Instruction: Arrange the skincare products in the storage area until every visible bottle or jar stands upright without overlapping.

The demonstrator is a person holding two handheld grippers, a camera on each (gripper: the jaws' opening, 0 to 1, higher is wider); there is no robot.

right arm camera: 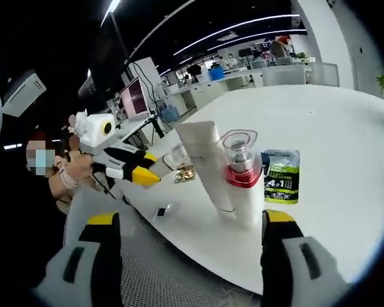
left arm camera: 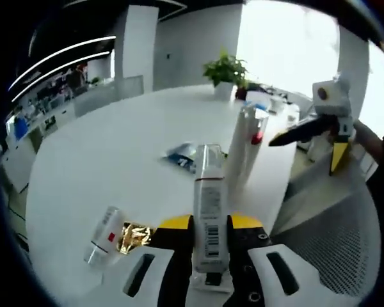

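My left gripper (left arm camera: pixel 210 225) is shut on a white bottle (left arm camera: pixel 209 192) with a clear cap and a barcode label, held just above the white table's (left arm camera: pixel 115 147) near edge. Beyond it a white tube (left arm camera: pixel 239 147) and a pump bottle with a red collar (left arm camera: pixel 256 137) stand upright side by side. A small white bottle (left arm camera: pixel 104 235) lies on its side by a gold wrapper (left arm camera: pixel 134 235). My right gripper (right arm camera: pixel 192 252) is open and holds nothing, off the table's edge, facing the tube (right arm camera: pixel 208 163) and the pump bottle (right arm camera: pixel 242 173). It also shows, open, in the left gripper view (left arm camera: pixel 307 131).
A green sachet (right arm camera: pixel 281 176) lies flat beside the pump bottle. A potted plant (left arm camera: pixel 225 70) stands at the table's far side. Grey mesh chair fabric (left arm camera: pixel 333 236) lies below the table's edge. A person's hand (right arm camera: pixel 67 173) holds the left gripper (right arm camera: pixel 141 174).
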